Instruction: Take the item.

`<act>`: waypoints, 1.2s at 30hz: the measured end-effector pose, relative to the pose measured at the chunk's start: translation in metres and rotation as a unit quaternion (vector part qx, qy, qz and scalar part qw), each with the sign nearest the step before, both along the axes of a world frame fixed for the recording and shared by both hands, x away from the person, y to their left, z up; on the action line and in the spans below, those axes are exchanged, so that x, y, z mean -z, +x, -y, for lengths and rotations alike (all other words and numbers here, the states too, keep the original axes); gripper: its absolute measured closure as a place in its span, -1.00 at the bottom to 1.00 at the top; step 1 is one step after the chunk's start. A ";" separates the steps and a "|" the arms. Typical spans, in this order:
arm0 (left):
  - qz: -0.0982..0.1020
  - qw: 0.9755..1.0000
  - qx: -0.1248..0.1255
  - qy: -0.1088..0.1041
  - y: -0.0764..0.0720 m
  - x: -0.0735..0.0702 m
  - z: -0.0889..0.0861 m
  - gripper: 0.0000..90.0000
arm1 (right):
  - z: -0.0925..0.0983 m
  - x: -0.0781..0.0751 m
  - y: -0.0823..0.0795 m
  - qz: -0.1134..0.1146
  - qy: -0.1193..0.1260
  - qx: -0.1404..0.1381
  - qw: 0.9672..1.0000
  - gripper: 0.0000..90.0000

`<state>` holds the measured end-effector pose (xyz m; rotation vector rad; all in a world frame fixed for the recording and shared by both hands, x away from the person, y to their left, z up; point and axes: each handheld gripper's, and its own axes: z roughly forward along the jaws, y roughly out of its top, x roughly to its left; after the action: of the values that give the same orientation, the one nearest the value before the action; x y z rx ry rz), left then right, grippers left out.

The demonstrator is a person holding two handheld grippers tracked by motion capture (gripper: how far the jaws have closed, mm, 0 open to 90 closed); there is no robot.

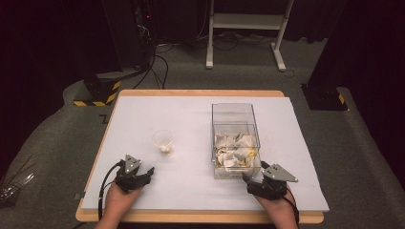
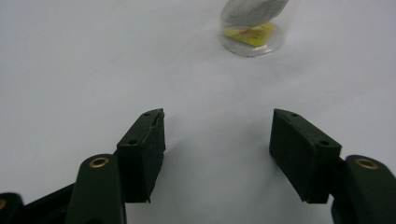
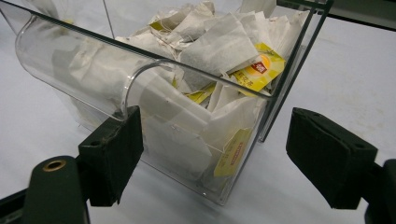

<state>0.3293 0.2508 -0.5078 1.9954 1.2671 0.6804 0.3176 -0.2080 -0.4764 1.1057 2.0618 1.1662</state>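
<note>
Two hand-held grippers are seen at the near edge of the white table (image 1: 191, 109), one in each of the person's hands. On the left gripper (image 2: 217, 140) the jaws are spread apart, with nothing between them but bare tabletop. One small clear plastic cup (image 1: 163, 141) stands ahead of it, near the middle of the table; one tea bag with a yellow tag (image 2: 250, 18) is seen inside that cup.

On the right gripper (image 3: 212, 151) the jaws are likewise spread, set to either side of the near corner of one clear acrylic box (image 1: 236, 140); one jaw is seen just beside the box's curved front lip, though contact cannot be told. Nothing is pinched. The box stands right of centre and is divided into two compartments: the near one is heaped with white tea bags (image 3: 219, 46), too many and too overlapped to be counted, several carrying yellow tags. One trailing cable (image 1: 102, 191) is seen at the left gripper.
</note>
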 end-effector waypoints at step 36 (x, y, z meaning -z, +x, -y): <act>-0.006 1.000 0.011 -0.008 0.002 0.000 -0.002 -0.18 | -0.014 -0.005 0.030 0.001 -0.022 0.020 1.000 -0.63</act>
<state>0.3311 0.2528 -0.5078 2.0001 1.2526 0.6463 0.3471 -0.1941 -0.4711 1.1206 2.0448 1.0965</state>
